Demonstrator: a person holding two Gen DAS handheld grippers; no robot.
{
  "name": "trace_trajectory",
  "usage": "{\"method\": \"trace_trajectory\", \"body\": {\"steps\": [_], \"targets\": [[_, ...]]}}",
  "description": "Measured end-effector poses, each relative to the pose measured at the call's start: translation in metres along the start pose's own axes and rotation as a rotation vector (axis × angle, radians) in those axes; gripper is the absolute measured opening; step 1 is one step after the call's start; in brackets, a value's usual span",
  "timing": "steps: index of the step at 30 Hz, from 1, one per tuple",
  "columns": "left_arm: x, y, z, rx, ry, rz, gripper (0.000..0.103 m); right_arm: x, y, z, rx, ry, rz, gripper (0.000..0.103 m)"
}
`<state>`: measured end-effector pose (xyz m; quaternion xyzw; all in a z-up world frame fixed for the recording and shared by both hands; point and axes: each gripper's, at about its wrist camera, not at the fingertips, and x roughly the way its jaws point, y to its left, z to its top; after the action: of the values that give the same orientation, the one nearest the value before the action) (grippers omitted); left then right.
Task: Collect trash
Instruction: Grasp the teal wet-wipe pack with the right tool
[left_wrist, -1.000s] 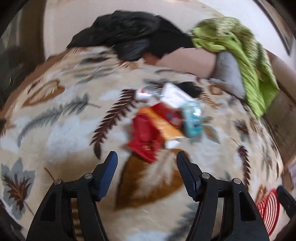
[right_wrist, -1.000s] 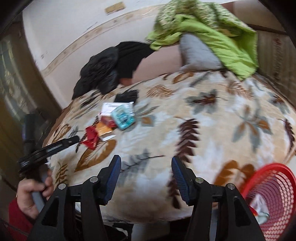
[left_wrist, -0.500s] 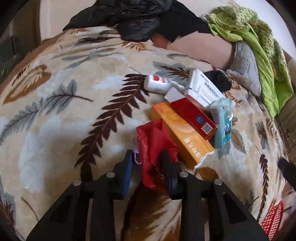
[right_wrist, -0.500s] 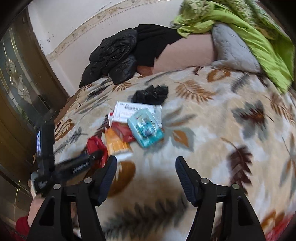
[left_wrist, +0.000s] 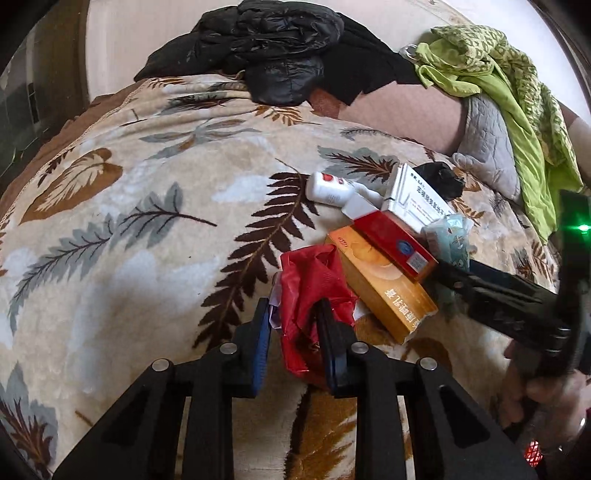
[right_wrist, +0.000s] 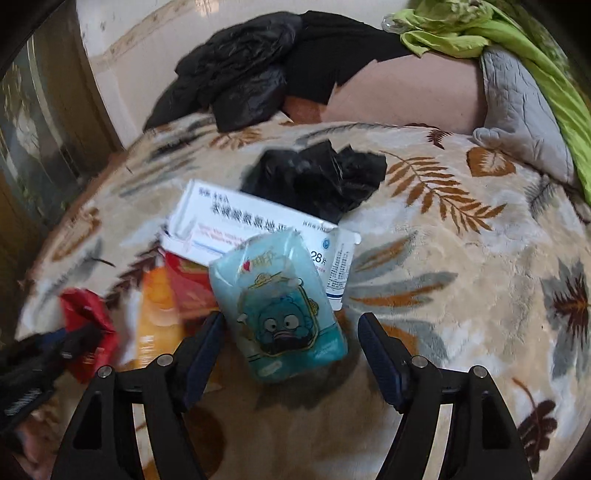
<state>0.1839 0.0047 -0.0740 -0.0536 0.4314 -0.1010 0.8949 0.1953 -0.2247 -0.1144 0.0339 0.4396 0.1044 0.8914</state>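
Soft daylight, even, mild shadows. Left view sharp; right view motion-blurred toward left. Fisheye bending, dark corners.

Black hand-held gripper (left_wrist: 293, 345), blue pads (left_wrist: 260, 343)

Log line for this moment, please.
left gripper: shut on red wrapper | right gripper: open, fingers straddling blue packet | both on leaf-print blanket
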Motion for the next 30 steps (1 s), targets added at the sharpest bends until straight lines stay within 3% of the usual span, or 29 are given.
{"method": "trace_trajectory", "body": {"steps": [1,2,5,19,30], "targets": [[0.0,-0.001,0.0,0.002,-0.001,-0.001,0.023,0.003,0.0,-0.001,-0.004,0.005,0.004,0.069],[-0.001,-0.001,0.0,0.005,-0.005,-0.003,0.023,0.005,0.0,-0.002,-0.006,0.018,0.0,0.054],[-0.005,-0.002,0.0,0.007,-0.018,-0.008,0.023,-0.004,0.0,-0.002,0.016,-0.005,-0.004,0.043],[-0.027,-0.035,-0.009,0.085,-0.103,-0.02,0.023,-0.099,0.019,-0.032,0.095,-0.149,0.017,0.04],[-0.028,-0.054,-0.013,0.165,-0.137,0.02,0.023,-0.1,0.01,-0.037,0.138,-0.144,0.017,0.04]]}}
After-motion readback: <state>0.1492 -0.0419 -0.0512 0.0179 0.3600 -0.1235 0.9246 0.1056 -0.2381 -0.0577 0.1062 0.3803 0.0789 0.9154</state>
